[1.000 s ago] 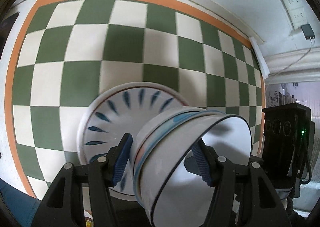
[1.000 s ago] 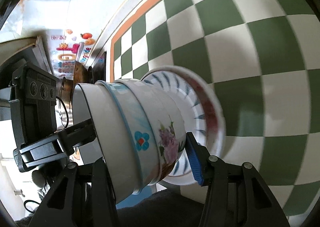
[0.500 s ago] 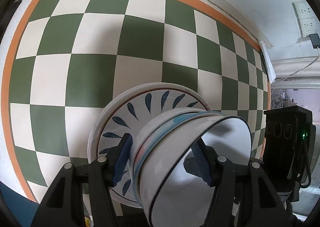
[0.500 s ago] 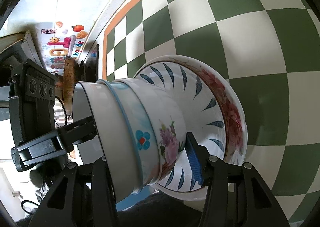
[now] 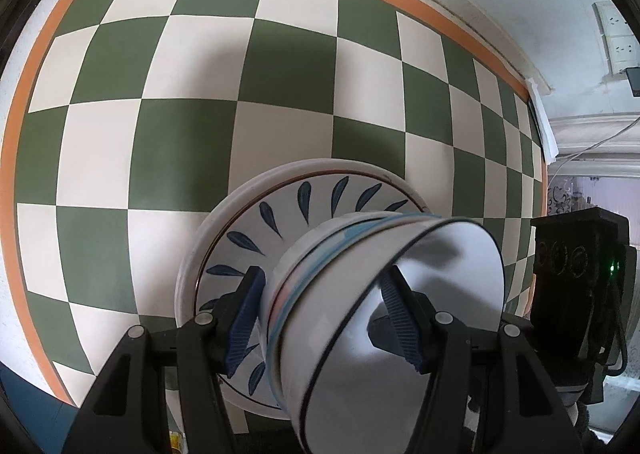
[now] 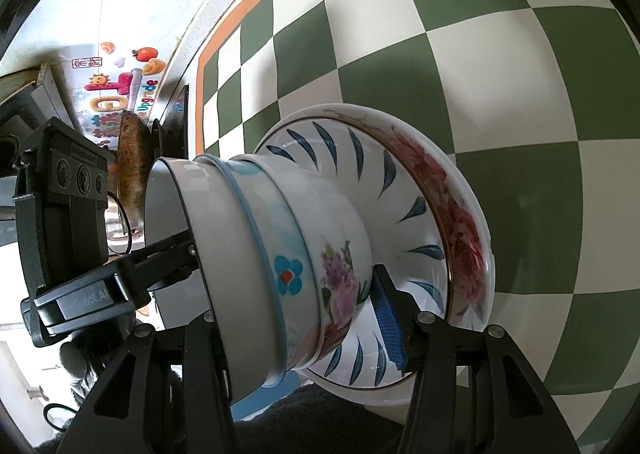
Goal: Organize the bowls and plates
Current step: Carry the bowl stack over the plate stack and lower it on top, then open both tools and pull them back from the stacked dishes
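The stack of bowls [image 6: 280,270], three nested with the plain white one on top, stands on the blue-leaf plate [image 6: 404,205], itself resting on a red-flowered plate [image 6: 464,225], all on the green-and-white checked tablecloth [image 5: 280,73]. Over the last second the pile has sunk toward the cloth, and the plates now appear to sit on it, so the set-down looks finished bar the release. The left gripper [image 5: 320,318] pinches the bowl walls at about 6 o'clock in its view; the right gripper [image 6: 296,318] likewise clamps the opposite side, one finger hidden inside. Letting go comes next.
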`<move>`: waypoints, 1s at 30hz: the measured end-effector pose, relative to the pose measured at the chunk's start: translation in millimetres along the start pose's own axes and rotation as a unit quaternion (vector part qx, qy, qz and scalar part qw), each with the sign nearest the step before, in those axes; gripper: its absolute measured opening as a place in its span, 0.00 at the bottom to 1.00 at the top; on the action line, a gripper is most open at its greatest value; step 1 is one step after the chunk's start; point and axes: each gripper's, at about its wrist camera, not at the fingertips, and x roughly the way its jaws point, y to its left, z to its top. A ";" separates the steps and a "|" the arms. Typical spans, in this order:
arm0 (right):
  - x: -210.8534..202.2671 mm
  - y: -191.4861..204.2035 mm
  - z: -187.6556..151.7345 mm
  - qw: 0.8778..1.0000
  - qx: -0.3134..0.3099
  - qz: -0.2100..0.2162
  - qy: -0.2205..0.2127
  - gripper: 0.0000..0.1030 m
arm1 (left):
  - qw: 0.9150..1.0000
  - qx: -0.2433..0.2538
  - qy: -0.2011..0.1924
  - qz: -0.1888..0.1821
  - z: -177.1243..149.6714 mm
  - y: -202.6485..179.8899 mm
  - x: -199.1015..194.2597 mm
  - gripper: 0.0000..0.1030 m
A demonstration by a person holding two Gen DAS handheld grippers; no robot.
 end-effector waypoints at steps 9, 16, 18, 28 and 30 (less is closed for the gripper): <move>-4.9 14.2 -4.4 0.999 -0.020 -0.044 -0.011 0.57 | 0.999 0.031 -0.019 0.034 -11.5 -9.8 -12.0 0.56; -35.3 39.7 -24.4 0.993 -0.049 -0.091 -0.054 0.57 | 0.992 0.064 -0.077 0.080 -33.1 -16.2 -48.0 0.56; -46.2 52.3 -35.3 0.989 -0.062 -0.114 -0.075 0.57 | 0.989 0.069 -0.089 0.093 -40.9 -17.6 -56.7 0.57; -96.2 93.5 -88.7 0.960 -0.081 -0.207 -0.170 0.89 | 0.977 0.086 -0.152 0.123 -82.8 -25.7 -101.0 0.93; -108.0 99.6 -100.4 0.954 -0.086 -0.213 -0.191 0.90 | 0.975 0.086 -0.165 0.123 -88.9 -28.5 -108.0 0.95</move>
